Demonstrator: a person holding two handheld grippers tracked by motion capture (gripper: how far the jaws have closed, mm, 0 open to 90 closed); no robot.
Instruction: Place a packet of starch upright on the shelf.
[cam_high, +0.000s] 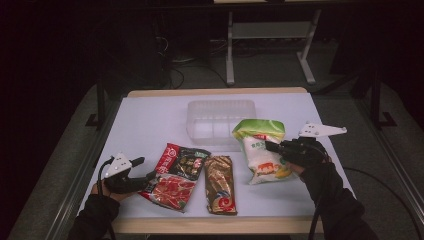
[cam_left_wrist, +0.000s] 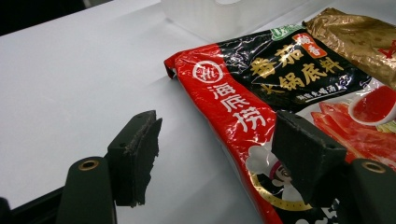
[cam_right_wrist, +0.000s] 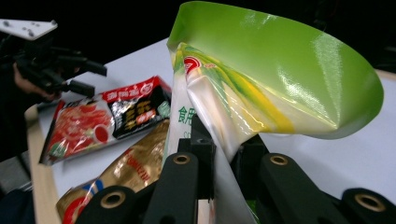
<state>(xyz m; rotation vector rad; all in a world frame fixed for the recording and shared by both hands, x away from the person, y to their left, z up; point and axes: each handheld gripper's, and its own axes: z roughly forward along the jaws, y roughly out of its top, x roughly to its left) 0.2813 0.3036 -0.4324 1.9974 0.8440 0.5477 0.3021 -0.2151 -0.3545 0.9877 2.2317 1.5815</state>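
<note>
My right gripper (cam_high: 272, 146) is shut on a green and white bag (cam_high: 260, 150) and holds it tilted above the table's right side. In the right gripper view the jaws (cam_right_wrist: 224, 154) pinch the bag (cam_right_wrist: 280, 60) near its edge, and the bag bulges out above them. My left gripper (cam_high: 145, 168) stands open at the front left, at the left edge of a red and black sauce packet (cam_high: 177, 175). In the left gripper view one pad hangs over the packet (cam_left_wrist: 243, 112) and the other over bare table, with the gripper (cam_left_wrist: 219, 154) touching nothing.
A gold packet (cam_high: 220, 184) lies flat just right of the red one. A clear plastic bin (cam_high: 220, 120) stands at the middle back of the white table (cam_high: 145, 120). The left hand and its gripper (cam_right_wrist: 79, 77) appear far off in the right gripper view.
</note>
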